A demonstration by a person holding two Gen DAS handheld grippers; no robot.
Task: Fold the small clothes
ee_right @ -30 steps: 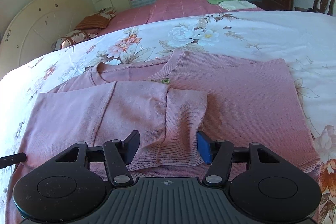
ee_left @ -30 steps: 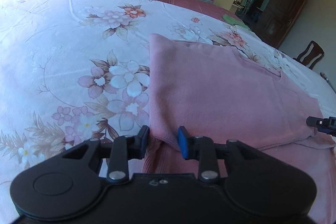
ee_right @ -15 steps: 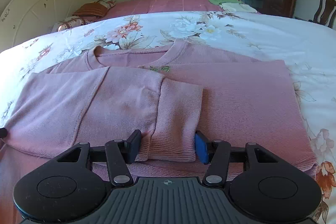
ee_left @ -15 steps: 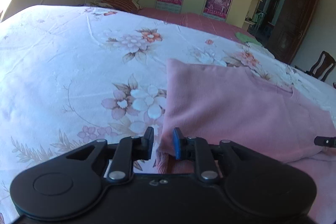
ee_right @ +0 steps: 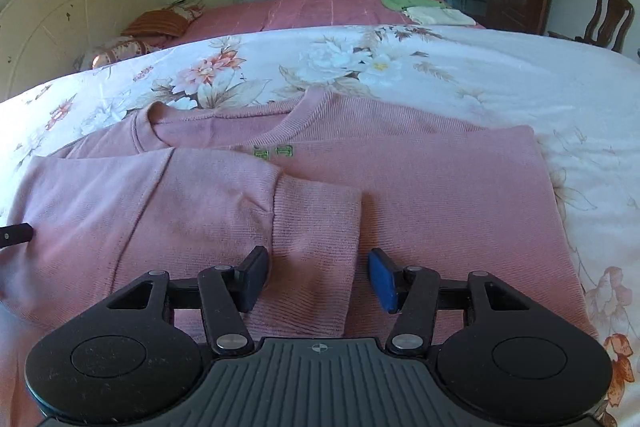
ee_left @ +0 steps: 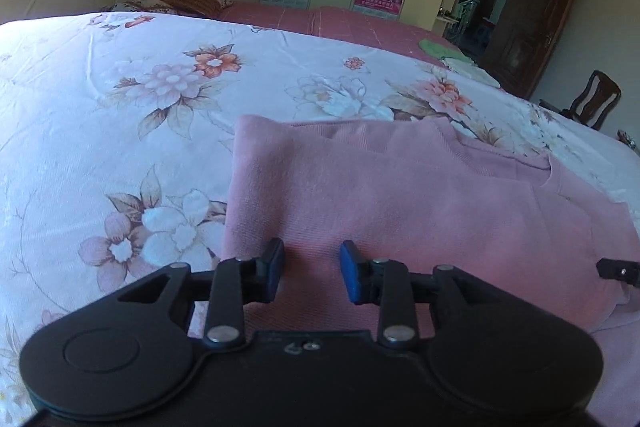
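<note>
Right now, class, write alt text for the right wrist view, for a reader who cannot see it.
A pink sweater lies flat on a floral bedspread, one sleeve folded across its front. The right tongs stand open, straddling the sleeve's ribbed cuff without pinching it. A second bed lies behind.

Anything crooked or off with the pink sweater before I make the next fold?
Nothing stands out. The pink sweater lies flat on the floral bedspread, one sleeve folded across the chest, its cuff lying straight between the open right tongs.
</note>
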